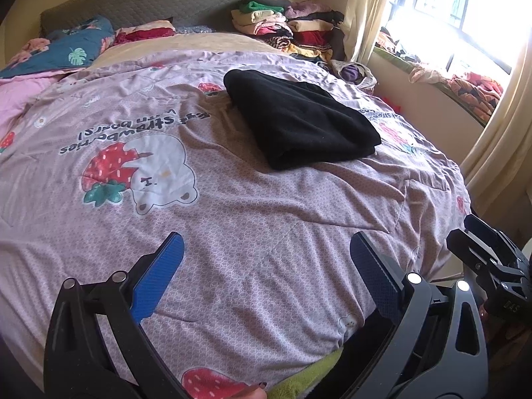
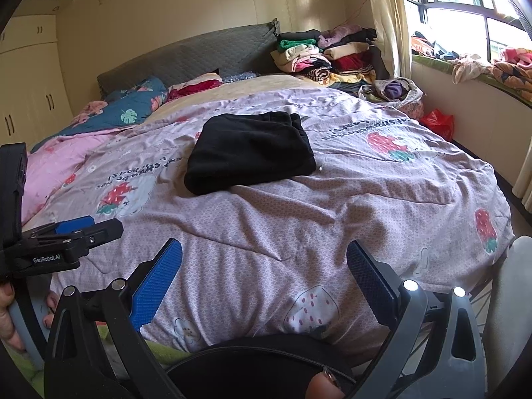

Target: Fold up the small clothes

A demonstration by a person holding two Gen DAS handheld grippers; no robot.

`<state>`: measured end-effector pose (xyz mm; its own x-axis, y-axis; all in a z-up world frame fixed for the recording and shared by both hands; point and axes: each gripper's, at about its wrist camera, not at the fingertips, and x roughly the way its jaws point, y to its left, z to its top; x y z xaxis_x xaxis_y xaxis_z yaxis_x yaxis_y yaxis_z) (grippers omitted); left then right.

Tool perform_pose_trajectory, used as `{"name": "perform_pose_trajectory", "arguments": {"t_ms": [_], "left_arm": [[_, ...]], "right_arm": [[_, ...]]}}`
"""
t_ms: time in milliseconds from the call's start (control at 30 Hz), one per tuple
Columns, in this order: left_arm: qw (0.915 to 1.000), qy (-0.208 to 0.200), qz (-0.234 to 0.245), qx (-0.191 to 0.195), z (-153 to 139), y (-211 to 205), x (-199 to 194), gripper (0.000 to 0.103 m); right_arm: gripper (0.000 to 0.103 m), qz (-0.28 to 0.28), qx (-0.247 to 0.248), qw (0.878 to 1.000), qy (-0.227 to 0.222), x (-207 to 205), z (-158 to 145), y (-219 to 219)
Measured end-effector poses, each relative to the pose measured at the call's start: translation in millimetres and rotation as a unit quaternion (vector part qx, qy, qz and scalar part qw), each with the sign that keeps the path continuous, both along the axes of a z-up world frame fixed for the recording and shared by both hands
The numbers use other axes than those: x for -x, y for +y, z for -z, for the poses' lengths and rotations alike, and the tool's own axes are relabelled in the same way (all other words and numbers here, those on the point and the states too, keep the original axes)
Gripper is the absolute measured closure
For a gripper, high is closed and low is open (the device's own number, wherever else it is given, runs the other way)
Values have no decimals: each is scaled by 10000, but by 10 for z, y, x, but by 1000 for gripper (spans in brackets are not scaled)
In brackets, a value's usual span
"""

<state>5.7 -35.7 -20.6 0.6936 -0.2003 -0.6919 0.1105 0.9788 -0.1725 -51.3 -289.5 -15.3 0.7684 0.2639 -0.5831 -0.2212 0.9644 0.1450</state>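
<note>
A black garment (image 1: 299, 119) lies folded in a thick rectangle on the lilac strawberry-print bedspread (image 1: 232, 216), right of middle; it also shows in the right wrist view (image 2: 249, 151). My left gripper (image 1: 266, 249) is open and empty, held near the foot of the bed, well short of the garment. My right gripper (image 2: 264, 256) is open and empty too, beside the left one. The right gripper shows at the right edge of the left wrist view (image 1: 482, 252), and the left gripper at the left edge of the right wrist view (image 2: 73, 229).
A pile of folded clothes (image 1: 282, 23) stands at the head of the bed on the right. Pillows and a blue leaf-print quilt (image 1: 66, 50) lie at the head on the left. A windowsill with clothes (image 1: 465, 83) runs along the right. A red bag (image 2: 437, 123) lies on the floor.
</note>
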Motion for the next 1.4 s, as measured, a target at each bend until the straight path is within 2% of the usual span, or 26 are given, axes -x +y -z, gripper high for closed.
{"name": "perform_pose_trajectory", "arguments": {"t_ms": [1400], "left_arm": [[10000, 2, -34, -51, -35, 6, -3, 9]], "right_arm": [[4, 75, 23, 10000, 5, -34, 14, -28]]}}
